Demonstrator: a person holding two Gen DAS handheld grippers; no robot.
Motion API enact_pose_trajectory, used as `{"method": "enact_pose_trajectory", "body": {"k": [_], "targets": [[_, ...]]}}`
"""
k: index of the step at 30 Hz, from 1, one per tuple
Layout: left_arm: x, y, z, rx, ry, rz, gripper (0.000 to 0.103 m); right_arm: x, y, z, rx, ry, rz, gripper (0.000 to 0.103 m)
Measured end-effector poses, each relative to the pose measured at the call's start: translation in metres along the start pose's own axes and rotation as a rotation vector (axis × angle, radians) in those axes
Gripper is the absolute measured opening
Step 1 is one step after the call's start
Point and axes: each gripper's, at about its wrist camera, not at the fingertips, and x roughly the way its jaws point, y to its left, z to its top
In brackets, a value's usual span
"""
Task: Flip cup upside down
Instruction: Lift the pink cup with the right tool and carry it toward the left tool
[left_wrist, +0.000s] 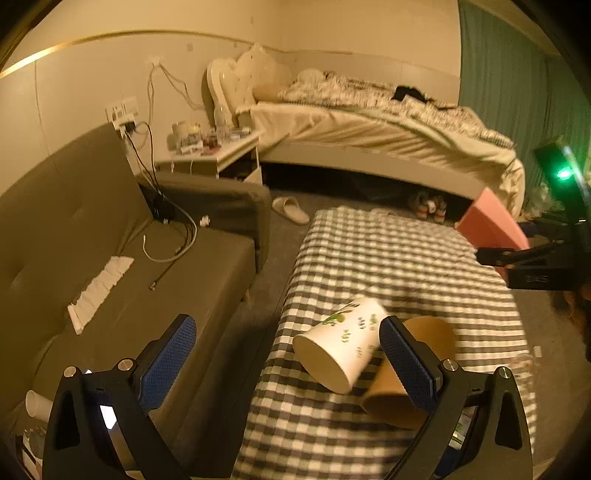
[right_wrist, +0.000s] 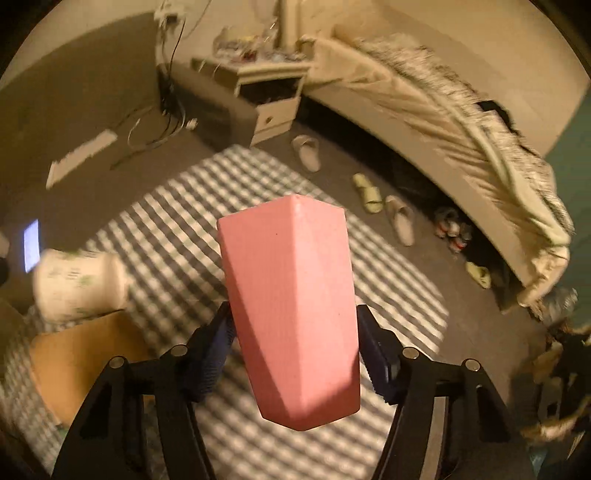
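My right gripper (right_wrist: 293, 347) is shut on a pink faceted cup (right_wrist: 291, 310) and holds it above the checkered table (right_wrist: 229, 181). The cup also shows at the right in the left wrist view (left_wrist: 493, 225), with the right gripper (left_wrist: 532, 264) behind it. My left gripper (left_wrist: 288, 354) is open and empty over the table's left edge. A white paper cup with green leaf print (left_wrist: 341, 349) lies on its side on the table, leaning on a brown paper cup (left_wrist: 413, 376). Both also show in the right wrist view: the white cup (right_wrist: 79, 288) and the brown cup (right_wrist: 85, 365).
A grey sofa (left_wrist: 110, 258) with cables and a white strip stands left of the table. A bed (left_wrist: 369, 122) and a cluttered nightstand (left_wrist: 221, 151) are behind. Slippers (right_wrist: 306, 151) and shoes lie on the floor. A white cup (left_wrist: 37, 404) stands at lower left.
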Motion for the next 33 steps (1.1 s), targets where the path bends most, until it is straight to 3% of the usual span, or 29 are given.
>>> {"method": "enact_pose_trajectory", "body": {"k": [7, 10, 13, 18, 23, 29, 33], "targets": [[-0.076, 0.008, -0.016, 0.012, -0.063, -0.058, 0.102, -0.145, 0.035, -0.036, 0.104, -0.051, -0.046, 0.063], [-0.101, 0.010, -0.033, 0.024, -0.074, -0.072, 0.102, -0.187, 0.065, -0.068, 0.155, -0.061, -0.049, 0.063], [-0.115, 0.014, -0.053, 0.038, -0.066, -0.066, 0.102, -0.204, 0.096, -0.104, 0.234, -0.047, -0.037, 0.063], [-0.120, 0.025, -0.083, 0.027, -0.045, -0.042, 0.102, -0.186, 0.141, -0.168, 0.448, 0.027, 0.060, 0.063], [-0.111, 0.032, -0.101, 0.016, -0.019, -0.023, 0.102, -0.143, 0.162, -0.206, 0.641, 0.116, 0.109, 0.063], [-0.100, 0.041, -0.110, 0.018, 0.001, -0.019, 0.102, -0.099, 0.156, -0.227, 0.749, 0.209, 0.088, 0.063], [-0.089, 0.045, -0.112, 0.013, 0.022, -0.014, 0.102, -0.082, 0.147, -0.218, 0.748, 0.205, 0.053, 0.063]]}}
